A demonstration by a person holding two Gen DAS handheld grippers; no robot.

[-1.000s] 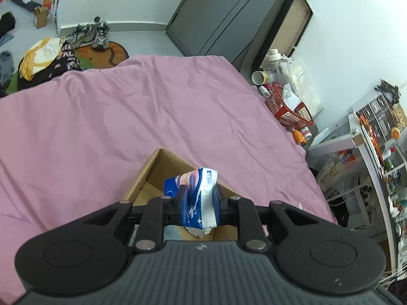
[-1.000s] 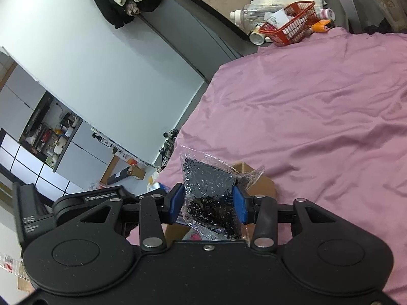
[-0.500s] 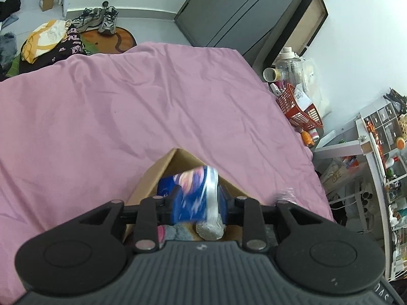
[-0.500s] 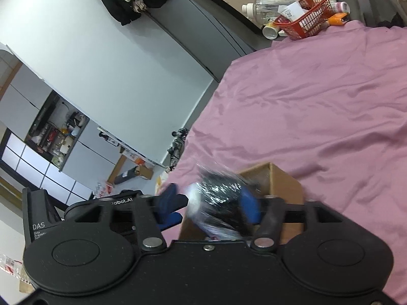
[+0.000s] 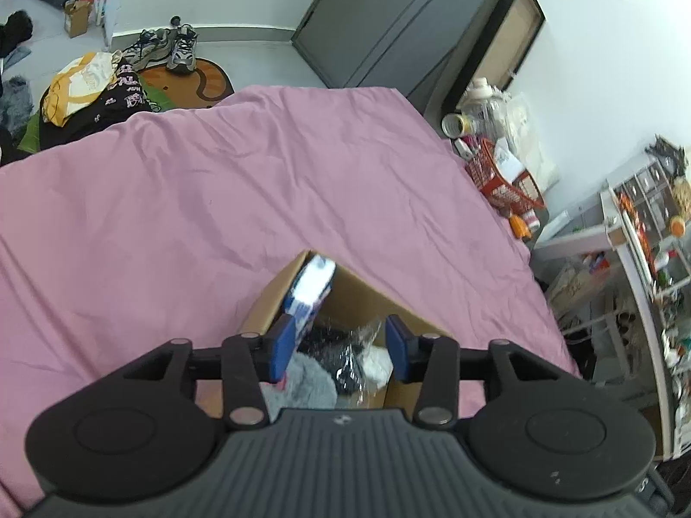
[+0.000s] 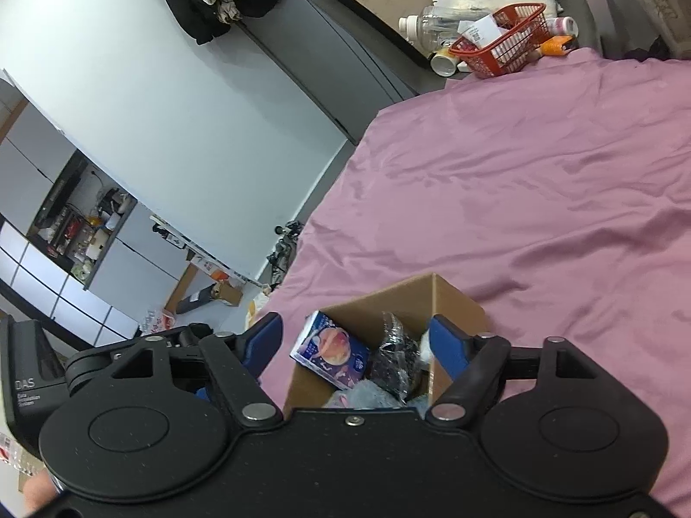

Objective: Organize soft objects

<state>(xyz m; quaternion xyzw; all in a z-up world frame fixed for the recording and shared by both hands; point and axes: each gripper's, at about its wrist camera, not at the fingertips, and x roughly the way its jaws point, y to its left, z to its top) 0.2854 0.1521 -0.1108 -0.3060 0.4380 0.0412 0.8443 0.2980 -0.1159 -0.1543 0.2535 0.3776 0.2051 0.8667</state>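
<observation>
An open cardboard box (image 5: 367, 298) sits on the pink bed cover just below both grippers. My left gripper (image 5: 341, 343) hovers over it with its jaws opening and nothing pressed between the blue pads (image 5: 283, 341). The blue tissue pack (image 5: 313, 287) leans against the box's left wall, loose. In the right wrist view my right gripper (image 6: 354, 339) also hangs above the box (image 6: 401, 298), its jaws opening around empty air. The tissue pack (image 6: 332, 354) and a clear bag of black bits (image 6: 395, 360) lie inside on a grey fluffy item (image 6: 371, 393).
The pink cover (image 5: 194, 198) spreads wide around the box. A red basket (image 5: 503, 181) with bottles and a can stands past the bed's far corner. Shoes (image 5: 168, 49) and clothes lie on the floor, and a cluttered shelf (image 5: 648, 224) stands at the right.
Both grippers have opened. The tissue pack left the left gripper and the black bag left the right gripper; both dropped into the box.
</observation>
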